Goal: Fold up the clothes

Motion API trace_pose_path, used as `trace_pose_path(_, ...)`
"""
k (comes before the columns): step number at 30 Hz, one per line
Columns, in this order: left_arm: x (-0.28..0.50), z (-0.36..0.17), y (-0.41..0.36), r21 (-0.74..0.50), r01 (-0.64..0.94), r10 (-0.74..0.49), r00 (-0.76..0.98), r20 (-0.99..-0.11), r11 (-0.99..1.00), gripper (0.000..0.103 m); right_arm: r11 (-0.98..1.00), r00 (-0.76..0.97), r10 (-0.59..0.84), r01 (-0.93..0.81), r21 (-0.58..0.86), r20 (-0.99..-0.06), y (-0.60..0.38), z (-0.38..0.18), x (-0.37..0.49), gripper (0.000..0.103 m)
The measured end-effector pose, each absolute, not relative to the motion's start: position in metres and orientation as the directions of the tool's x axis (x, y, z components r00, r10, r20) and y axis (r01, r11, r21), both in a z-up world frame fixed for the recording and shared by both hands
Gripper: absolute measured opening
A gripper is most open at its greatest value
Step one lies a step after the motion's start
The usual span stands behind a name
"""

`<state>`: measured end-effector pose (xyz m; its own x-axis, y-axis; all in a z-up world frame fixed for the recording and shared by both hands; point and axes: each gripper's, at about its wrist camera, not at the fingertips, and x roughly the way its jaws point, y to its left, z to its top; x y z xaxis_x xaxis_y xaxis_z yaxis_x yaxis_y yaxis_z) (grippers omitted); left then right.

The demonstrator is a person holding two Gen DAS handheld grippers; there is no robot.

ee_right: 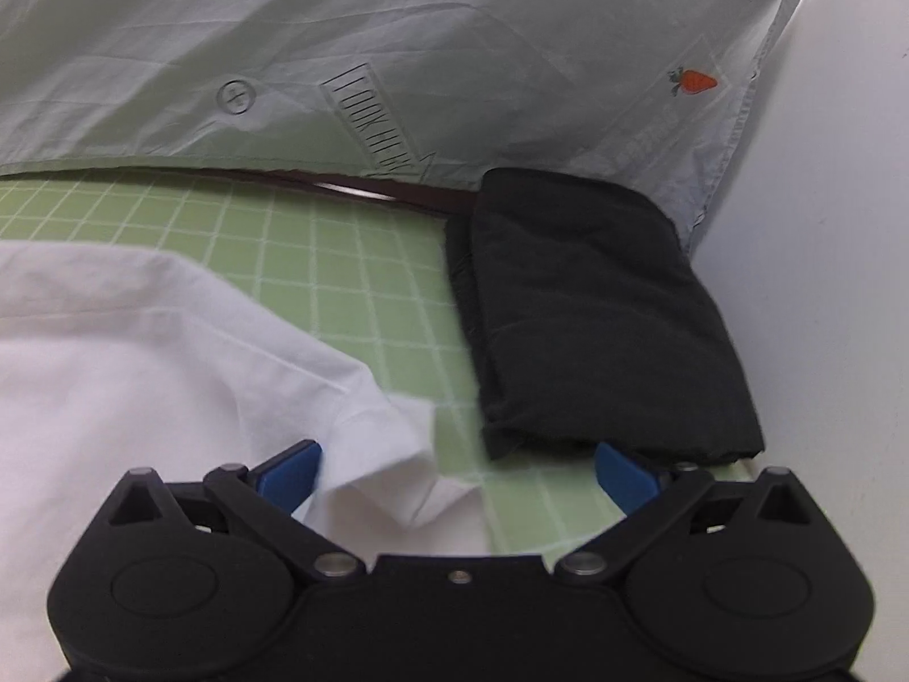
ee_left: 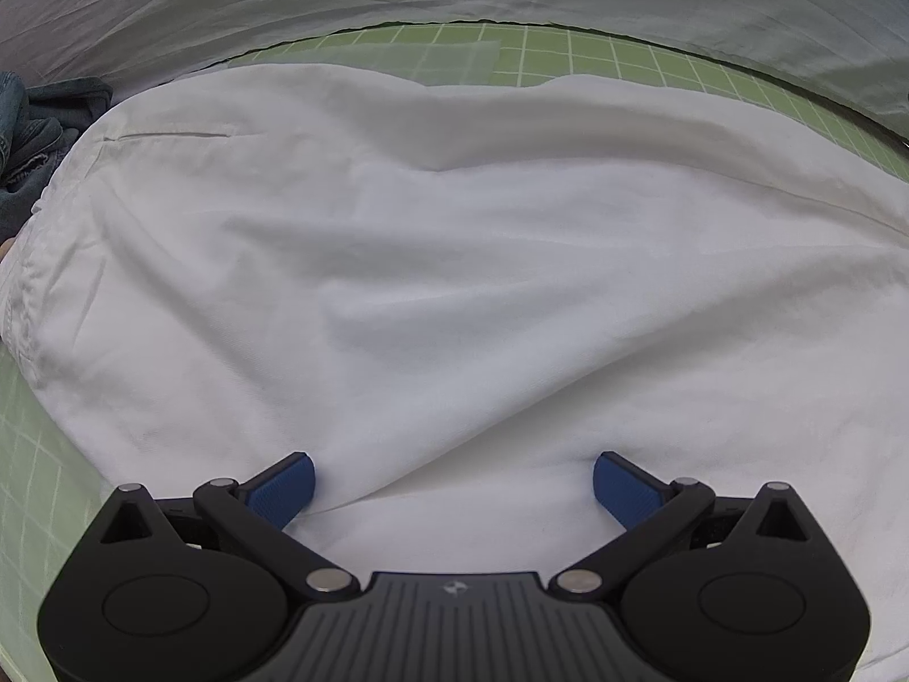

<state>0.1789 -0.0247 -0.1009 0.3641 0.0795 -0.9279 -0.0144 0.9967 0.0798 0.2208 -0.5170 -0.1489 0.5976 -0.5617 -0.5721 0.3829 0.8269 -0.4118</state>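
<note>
- Cloth fills the left wrist view: a large white cotton garment (ee_left: 454, 261) with a stitched band along its left edge and a slit pocket near the top lies spread and softly rumpled over a pale green cutting mat with a white grid (ee_left: 568, 57)
- The left gripper (ee_left: 453, 483) sits low at the garment's near edge, its blue ribbed fingers (ee_left: 284, 486) spread wide on either side of a ridge of fabric, clamping nothing
- The right gripper (ee_right: 457, 472) is likewise spread wide; a loose folded-over corner of the white garment (ee_right: 392, 472) lies between its fingers, nearer the left one, and is not pinched
- Just to the right on the mat rests a black fabric garment folded into a neat oblong bundle (ee_right: 591, 312), well apart from the white corner
- Beyond the mat lies a pale grey-green wrinkled sheet with a small orange carrot motif (ee_right: 397, 45); crumpled blue denim (ee_left: 34, 131) sits at the far left
- My judgement: the white garment is the piece in hand, caught either just before a grasp or just after a release, and one moment cannot say which
- If more folding remains, it calls for both grippers to close on the near edge and corner, lift evenly and carry the cloth over without dragging wrinkles
</note>
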Motion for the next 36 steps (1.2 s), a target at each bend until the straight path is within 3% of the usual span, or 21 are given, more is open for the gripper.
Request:
trace_pose_path(6,0.177,-0.1,-0.026,0.083,-0.03,0.088,0.372,-0.924,0.996,0.103,0.757,0.547,-0.65,0.525,-0.389,-0.527,-0.564,-0.129,0.241,0.103)
trace_pose_path(16,0.174,-0.099,-0.025,0.082,-0.026,0.086,0.39,-0.917,0.996,0.103,0.849,0.596,-0.377,0.528,-0.008,-0.709,-0.525,-0.137,0.122,0.103)
trace_pose_path(22,0.153,-0.084,-0.022,0.122,0.005,0.105,0.472,-0.875,0.993,0.103,0.88,0.576,-0.297,0.475,0.016,-0.762,-0.466,-0.15,0.067,0.103)
trace_pose_path(27,0.124,-0.074,0.01,-0.01,-0.04,0.011,0.504,-0.864,0.999,0.101,0.896,0.571,-0.237,0.441,0.051,-0.786,-0.437,-0.152,0.041,0.103)
trace_pose_path(32,0.098,-0.071,0.029,-0.025,-0.035,-0.003,0.526,-0.85,0.999,0.098,0.891,0.548,-0.19,0.444,0.091,-0.814,-0.428,-0.161,0.029,0.103)
trace_pose_path(36,0.085,-0.077,0.05,-0.151,-0.083,-0.089,0.506,-0.858,0.985,0.087,0.899,0.53,-0.203,0.435,0.059,-0.823,-0.417,-0.168,0.025,0.103)
